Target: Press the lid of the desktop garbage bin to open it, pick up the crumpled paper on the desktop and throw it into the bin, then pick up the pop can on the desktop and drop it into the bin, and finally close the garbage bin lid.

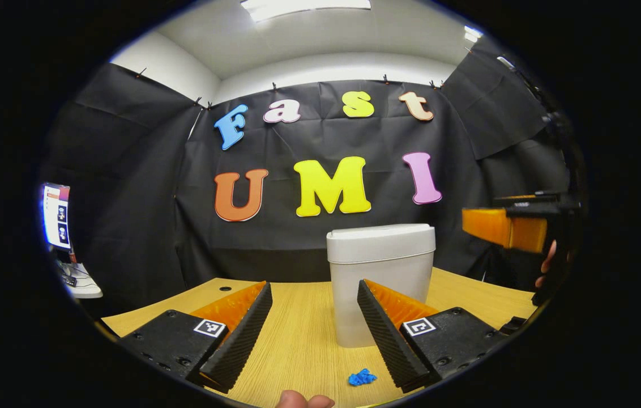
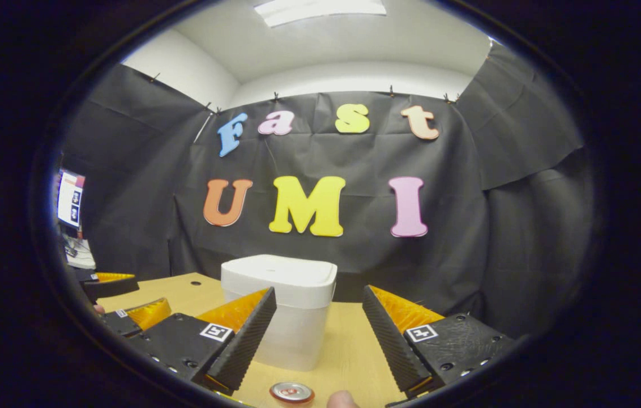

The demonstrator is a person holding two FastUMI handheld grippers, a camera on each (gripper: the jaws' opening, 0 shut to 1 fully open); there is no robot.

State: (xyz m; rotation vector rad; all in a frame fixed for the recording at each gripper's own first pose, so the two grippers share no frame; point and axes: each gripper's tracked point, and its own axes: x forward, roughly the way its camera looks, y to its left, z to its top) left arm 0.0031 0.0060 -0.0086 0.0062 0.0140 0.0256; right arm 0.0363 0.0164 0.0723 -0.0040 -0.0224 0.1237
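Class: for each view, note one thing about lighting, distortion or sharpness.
Left gripper view: ceiling light blown out to white; far gripper slightly soft at the edge. Right gripper view: fisheye bows the table edge; bin sharp; can top catches glare.

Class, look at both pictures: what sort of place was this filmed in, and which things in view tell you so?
Probably a staged recording booth indoors, not a home: black cloth wall pinned up around a wooden desk, a monitor off to the side, and a lone desktop garbage bin set out as a prop.
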